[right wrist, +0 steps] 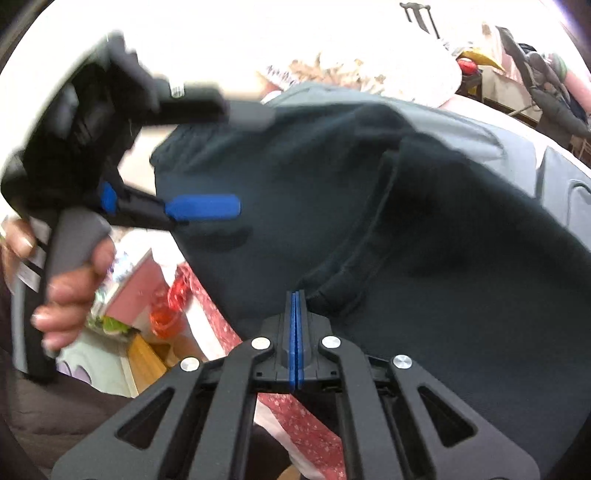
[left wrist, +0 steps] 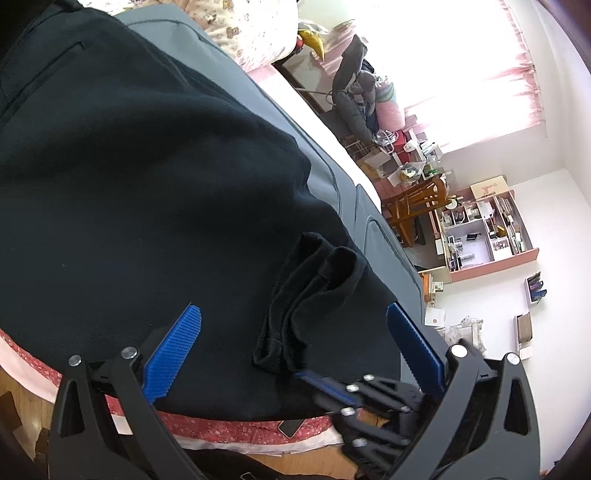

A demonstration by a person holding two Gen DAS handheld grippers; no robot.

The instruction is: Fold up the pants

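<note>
Dark navy pants lie spread on a grey mat on the bed, also in the right wrist view. A bunched hem or cuff lies between the open blue fingers of my left gripper, which hovers just above the cloth. My right gripper is shut, blue pads pressed together at the folded edge of the pants; I cannot tell if cloth is pinched. It shows blurred in the left wrist view. The left gripper appears in the right wrist view, held by a hand.
The grey mat covers a bed with a red floral sheet at its edge. Floral pillows lie at the head. A wooden chair, a pink shelf and boxes stand on the floor beyond.
</note>
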